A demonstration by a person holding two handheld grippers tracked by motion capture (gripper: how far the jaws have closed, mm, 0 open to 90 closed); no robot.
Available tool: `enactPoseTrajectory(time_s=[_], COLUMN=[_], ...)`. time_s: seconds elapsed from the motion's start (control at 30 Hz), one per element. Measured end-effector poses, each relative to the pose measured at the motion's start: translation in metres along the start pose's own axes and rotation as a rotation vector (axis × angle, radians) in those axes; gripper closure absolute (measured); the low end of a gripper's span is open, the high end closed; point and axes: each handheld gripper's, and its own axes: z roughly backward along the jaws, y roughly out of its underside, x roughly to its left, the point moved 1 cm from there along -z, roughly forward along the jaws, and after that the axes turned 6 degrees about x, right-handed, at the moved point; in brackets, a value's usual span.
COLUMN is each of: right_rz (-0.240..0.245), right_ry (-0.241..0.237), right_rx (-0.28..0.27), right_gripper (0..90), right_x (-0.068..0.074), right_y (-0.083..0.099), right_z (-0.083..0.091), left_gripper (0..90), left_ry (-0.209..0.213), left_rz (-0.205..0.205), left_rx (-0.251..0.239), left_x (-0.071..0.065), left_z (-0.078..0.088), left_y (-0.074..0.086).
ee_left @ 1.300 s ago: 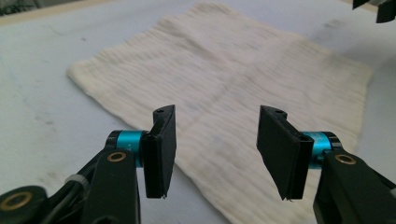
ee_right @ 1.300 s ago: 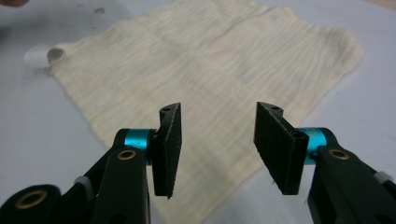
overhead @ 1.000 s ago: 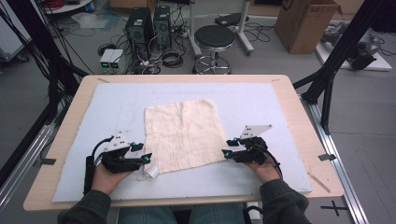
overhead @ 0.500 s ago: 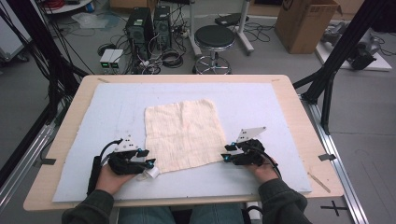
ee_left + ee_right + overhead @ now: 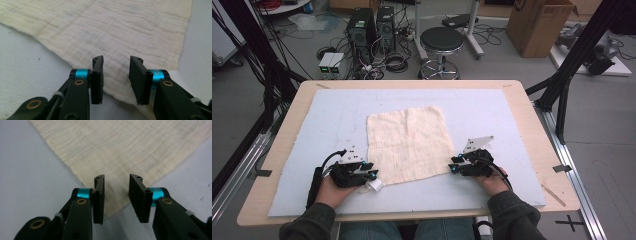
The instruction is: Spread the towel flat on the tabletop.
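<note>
A cream square cloth (image 5: 407, 145) lies flat on the pale blue mat (image 5: 492, 115). My left gripper (image 5: 371, 174) sits low at the cloth's near left corner. In the left gripper view the cloth (image 5: 112, 32) edge runs under the gap of that gripper (image 5: 117, 60). My right gripper (image 5: 453, 167) is at the near right corner, and the cloth (image 5: 125, 147) corner tip lies between the jaws of that gripper (image 5: 117, 178). Both pairs of jaws have just been closing. A gap remains on each, and the pads do not press the fabric.
A small white tag (image 5: 375, 186) sticks out at the cloth's near left corner. The mat covers a wooden table (image 5: 532, 120). Behind the table are a black stool (image 5: 440, 40), computer towers (image 5: 371, 27) and a cardboard box (image 5: 539, 25).
Both hands stay at the cloth's near corners, almost unmoved. The cloth lies as before.
</note>
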Motion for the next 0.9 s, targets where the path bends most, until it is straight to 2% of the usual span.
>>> enactPoseTrajectory(time_s=[0.17,0.37,0.53,0.9], right_rz=[-0.02,-0.032,-0.041,-0.027], right_ry=[0.017,0.013,0.003,-0.037], right_rx=[0.01,0.012,0.017,0.037], right_gripper=[76.7,86.7,88.4,88.7], right_x=[-0.001,-0.002,-0.002,0.011], right_y=[-0.001,0.0,0.0,0.003], right_z=[0.0,0.001,0.003,0.007], left_gripper=[67.9,74.8,81.9,86.9], left_ry=[-0.026,-0.028,-0.035,-0.038], left_rz=[-0.014,-0.013,-0.004,-0.005], left_rx=[0.011,0.007,0.007,0.008], left_x=[-0.002,-0.001,0.001,0.003], left_z=[0.0,0.0,0.0,0.0], left_y=[-0.001,-0.001,-0.002,-0.002])
